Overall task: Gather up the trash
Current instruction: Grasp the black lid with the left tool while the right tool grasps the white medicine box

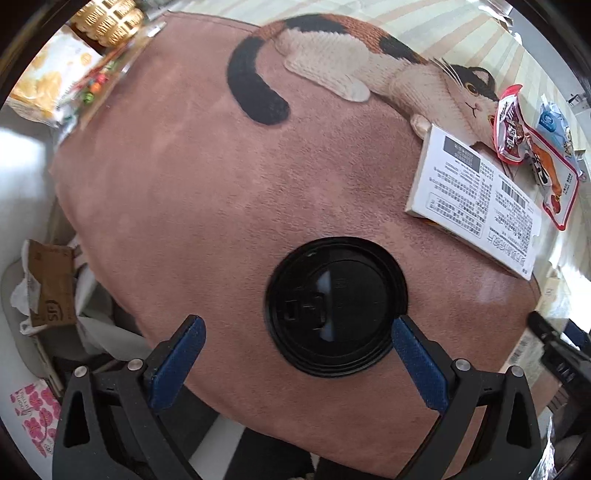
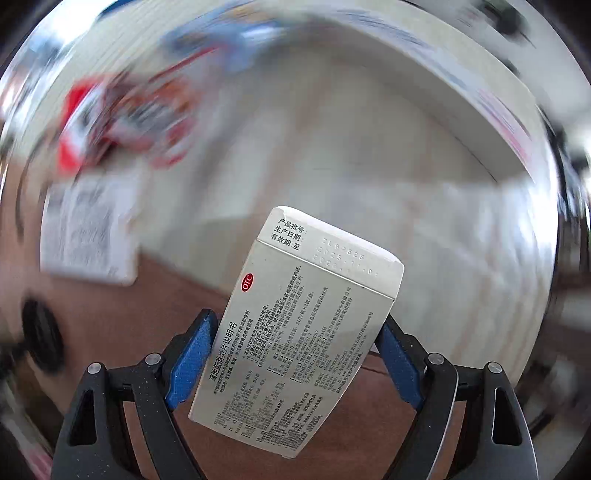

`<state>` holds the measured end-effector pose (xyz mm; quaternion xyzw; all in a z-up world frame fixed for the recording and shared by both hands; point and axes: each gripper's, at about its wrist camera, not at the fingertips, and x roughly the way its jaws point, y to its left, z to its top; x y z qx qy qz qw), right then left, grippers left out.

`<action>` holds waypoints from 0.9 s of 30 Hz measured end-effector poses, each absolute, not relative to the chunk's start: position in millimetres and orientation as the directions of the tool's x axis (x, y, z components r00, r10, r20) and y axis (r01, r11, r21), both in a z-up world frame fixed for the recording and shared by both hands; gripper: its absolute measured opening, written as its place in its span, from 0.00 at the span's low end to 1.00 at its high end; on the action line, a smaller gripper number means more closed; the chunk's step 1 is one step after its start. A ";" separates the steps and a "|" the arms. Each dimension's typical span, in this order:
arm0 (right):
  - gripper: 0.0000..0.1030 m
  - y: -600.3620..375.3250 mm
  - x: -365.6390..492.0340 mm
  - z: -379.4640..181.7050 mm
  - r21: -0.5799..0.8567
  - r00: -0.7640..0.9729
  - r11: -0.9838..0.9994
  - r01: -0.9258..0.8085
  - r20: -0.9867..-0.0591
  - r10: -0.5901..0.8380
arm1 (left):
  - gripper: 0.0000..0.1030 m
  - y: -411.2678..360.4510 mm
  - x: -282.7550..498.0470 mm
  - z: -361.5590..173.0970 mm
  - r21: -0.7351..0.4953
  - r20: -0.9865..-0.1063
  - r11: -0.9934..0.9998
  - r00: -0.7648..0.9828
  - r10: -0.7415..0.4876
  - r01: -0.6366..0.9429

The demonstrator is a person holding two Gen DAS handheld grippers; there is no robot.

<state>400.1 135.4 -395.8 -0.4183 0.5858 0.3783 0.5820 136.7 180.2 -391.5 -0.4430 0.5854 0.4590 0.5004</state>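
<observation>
In the left wrist view a black plastic cup lid (image 1: 336, 306) lies flat on a pink cushion (image 1: 184, 184) with a knitted cat on it. My left gripper (image 1: 297, 321) points down over the lid, open; its right pad is at the lid's rim and its left pad stands well clear. A white printed box (image 1: 476, 206) lies on the cushion's right side, with a red snack wrapper (image 1: 511, 129) and a red-edged pouch (image 1: 557, 184) beyond it. In the right wrist view my right gripper (image 2: 295, 321) is shut on a white medicine box (image 2: 306, 314), held tilted between both blue pads.
A chips bag (image 1: 44, 85) and a gold basket (image 1: 110, 18) sit at the upper left. A torn cardboard piece (image 1: 51, 291) and a floral packet (image 1: 37, 417) lie left of the cushion. The right wrist background is blurred: a pale round container (image 2: 480, 155) and red wrappers (image 2: 122, 122).
</observation>
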 end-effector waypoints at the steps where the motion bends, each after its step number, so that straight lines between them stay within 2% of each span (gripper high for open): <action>1: 0.86 139.8 395.5 -394.0 -0.067 0.051 0.335 -0.940 -0.997 -0.058 | 1.00 181.4 137.5 -394.7 0.078 -0.993 0.184 -0.093 -0.078 -0.980; 4: 0.97 143.6 398.1 -390.6 -0.024 0.006 0.365 -0.931 -0.999 -0.051 | 1.00 183.9 141.0 -405.1 0.050 -0.990 0.175 -0.071 -0.119 -0.983; 11: 0.98 132.4 421.4 -397.9 -0.006 -0.037 0.446 -0.895 -0.995 -0.088 | 1.00 186.7 145.4 -427.6 0.034 -0.984 0.168 -0.063 -0.167 -0.985; 15: 0.97 126.6 423.6 -394.4 -0.011 -0.016 0.465 -0.885 -0.998 -0.054 | 0.99 188.7 148.2 -433.6 0.046 -0.984 0.163 -0.072 -0.161 -0.986; 16: 0.96 125.3 421.1 -392.9 -0.012 -0.011 0.458 -0.889 -0.999 -0.046 | 0.99 187.9 148.4 -434.0 0.045 -0.984 0.163 -0.072 -0.160 -0.986; 19: 0.79 117.3 375.6 -378.2 -0.022 0.017 0.348 -0.937 -1.000 -0.018 | 0.99 184.2 154.5 -433.4 0.051 -0.986 0.183 -0.079 -0.144 -0.982; 22: 0.80 116.7 351.4 -378.3 -0.058 0.046 0.211 -0.976 -0.997 -0.059 | 0.99 181.5 160.0 -433.7 0.052 -0.988 0.187 -0.078 -0.135 -0.981; 27: 0.80 110.1 363.3 -380.6 -0.014 -0.008 0.328 -0.944 -0.998 -0.065 | 0.98 174.5 152.9 -430.0 0.043 -0.990 0.183 -0.067 -0.125 -0.982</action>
